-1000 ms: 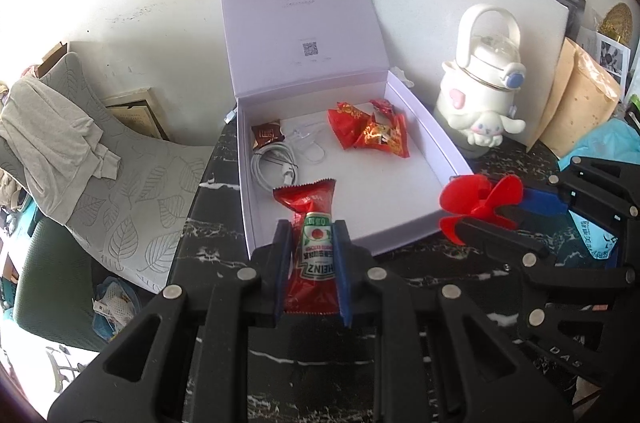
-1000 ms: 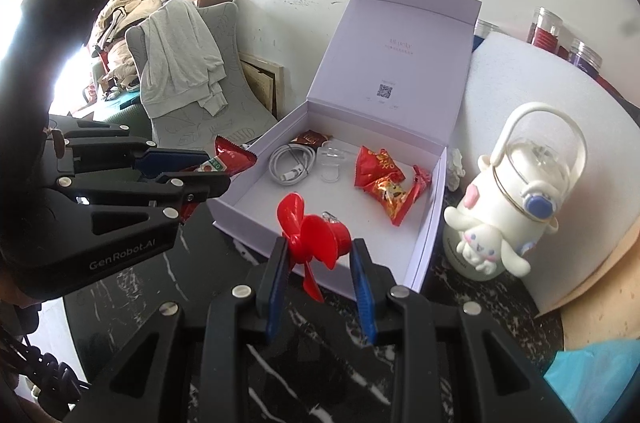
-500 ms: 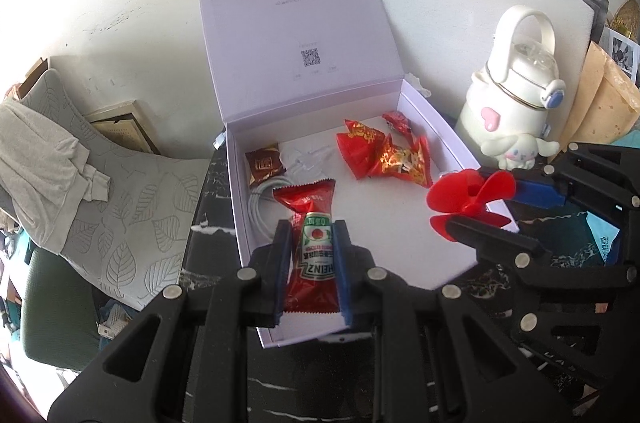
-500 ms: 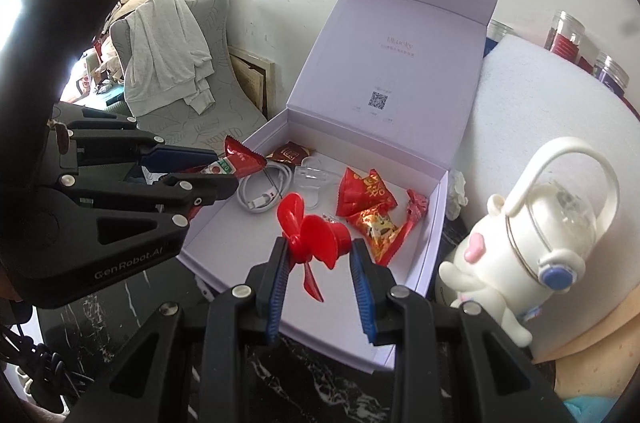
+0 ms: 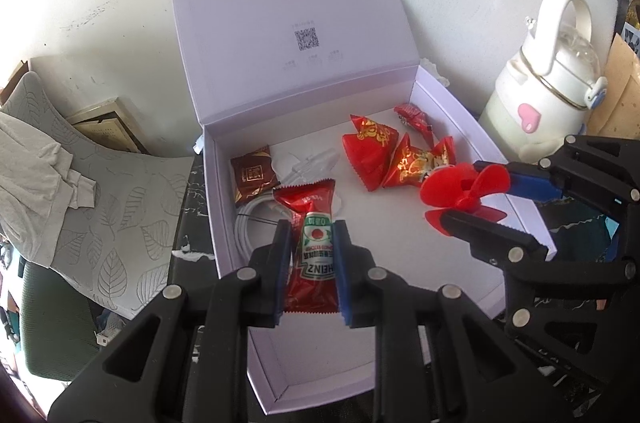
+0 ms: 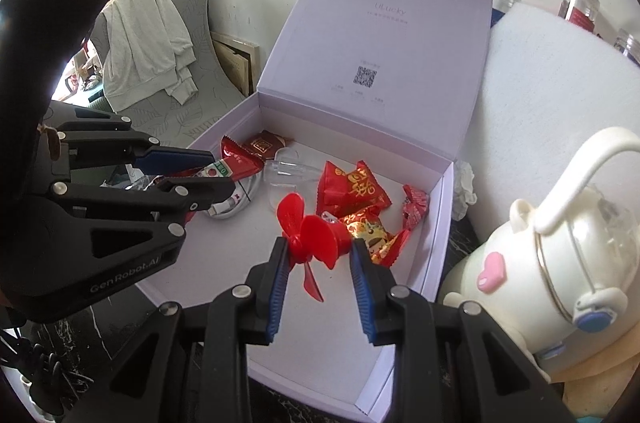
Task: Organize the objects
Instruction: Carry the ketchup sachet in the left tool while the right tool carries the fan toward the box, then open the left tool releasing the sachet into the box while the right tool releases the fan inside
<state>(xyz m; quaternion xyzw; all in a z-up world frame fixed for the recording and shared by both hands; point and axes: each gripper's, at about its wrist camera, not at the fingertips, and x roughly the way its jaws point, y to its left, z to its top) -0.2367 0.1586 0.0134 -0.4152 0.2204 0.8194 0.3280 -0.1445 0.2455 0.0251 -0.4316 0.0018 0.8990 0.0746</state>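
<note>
The left claw (image 5: 310,255) is clamped on a red ketchup sachet (image 5: 314,251), held above the near left part of the open white box (image 5: 472,139). The right claw (image 6: 320,279) is clamped on a small red fan (image 6: 310,239), held over the box floor towards its right side. Beyond them, inside the box, lie a coiled white cable (image 5: 250,223), a brown sachet (image 5: 254,177), a clear plastic piece (image 5: 312,161) and red sweet packets (image 5: 372,151). The raised lid (image 5: 288,15) stands behind. A white bottle (image 6: 560,263) sits on the dark worktop (image 5: 192,199) just right of the box
</note>
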